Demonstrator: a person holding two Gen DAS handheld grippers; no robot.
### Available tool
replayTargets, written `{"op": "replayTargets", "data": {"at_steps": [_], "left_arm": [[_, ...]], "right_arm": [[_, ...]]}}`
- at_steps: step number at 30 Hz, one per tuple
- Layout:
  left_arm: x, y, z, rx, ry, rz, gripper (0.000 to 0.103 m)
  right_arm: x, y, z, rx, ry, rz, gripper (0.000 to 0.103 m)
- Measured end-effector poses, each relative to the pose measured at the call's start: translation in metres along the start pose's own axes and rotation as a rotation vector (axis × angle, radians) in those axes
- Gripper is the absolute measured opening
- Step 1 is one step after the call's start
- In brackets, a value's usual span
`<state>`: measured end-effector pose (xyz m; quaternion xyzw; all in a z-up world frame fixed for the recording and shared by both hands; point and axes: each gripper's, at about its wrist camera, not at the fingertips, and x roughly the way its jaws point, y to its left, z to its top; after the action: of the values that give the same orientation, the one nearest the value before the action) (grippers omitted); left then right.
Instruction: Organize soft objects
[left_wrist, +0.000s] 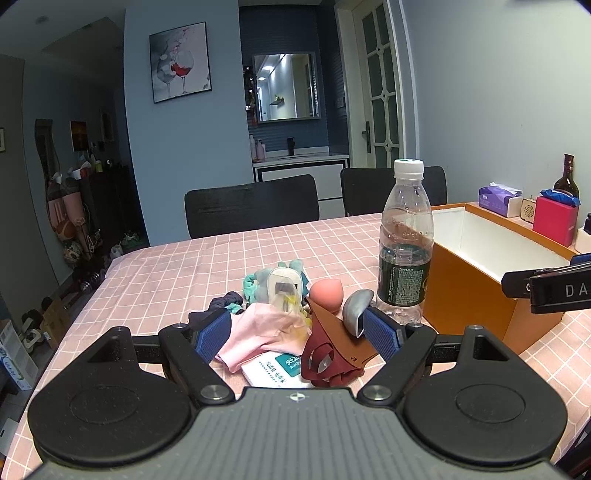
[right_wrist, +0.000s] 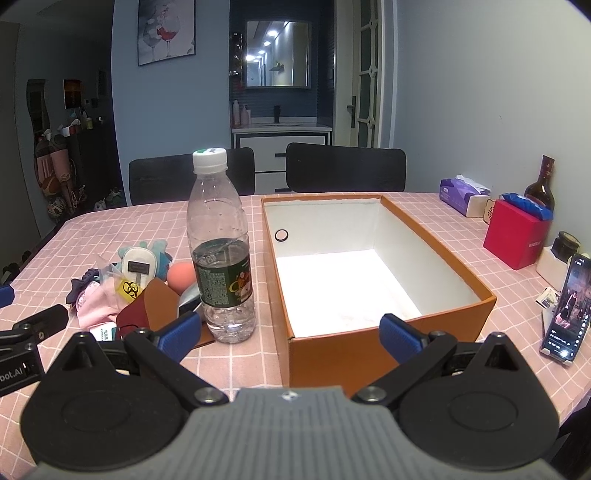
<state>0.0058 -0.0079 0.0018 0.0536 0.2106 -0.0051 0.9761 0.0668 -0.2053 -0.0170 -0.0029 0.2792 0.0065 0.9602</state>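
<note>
A heap of soft things lies on the pink checked tablecloth: a pink cloth (left_wrist: 255, 334), a dark red fabric piece (left_wrist: 328, 360), a peach sponge egg (left_wrist: 326, 291), a teal plush (left_wrist: 258, 280) and a dark scrunchie (left_wrist: 221, 304). My left gripper (left_wrist: 297, 334) stands open just in front of the heap, its blue pads either side of the pink and red pieces. An orange box (right_wrist: 369, 343) with a white inside holds only a small ring (right_wrist: 281, 235). My right gripper (right_wrist: 290, 334) is open at the box's near wall. The heap (right_wrist: 125, 291) shows left of it.
A water bottle (left_wrist: 405, 243) stands between the heap and the box, beside a grey metal piece (left_wrist: 355, 312). A white packet (left_wrist: 277, 369) lies under the fabrics. At the right edge are a phone on a stand (right_wrist: 567, 308), a red box (right_wrist: 515, 234), tissues (right_wrist: 463, 194) and a dark bottle (right_wrist: 541, 186).
</note>
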Motion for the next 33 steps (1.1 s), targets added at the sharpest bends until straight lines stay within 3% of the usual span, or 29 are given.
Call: {"op": "replayTargets", "data": {"at_steps": [33], "left_arm": [[0.0006,0.0042,-0.0044,-0.002,0.010,-0.005,0.095]], "right_arm": [[0.0056,0.0006,0.0016,-0.002,0.015,0.006,0.100]]}}
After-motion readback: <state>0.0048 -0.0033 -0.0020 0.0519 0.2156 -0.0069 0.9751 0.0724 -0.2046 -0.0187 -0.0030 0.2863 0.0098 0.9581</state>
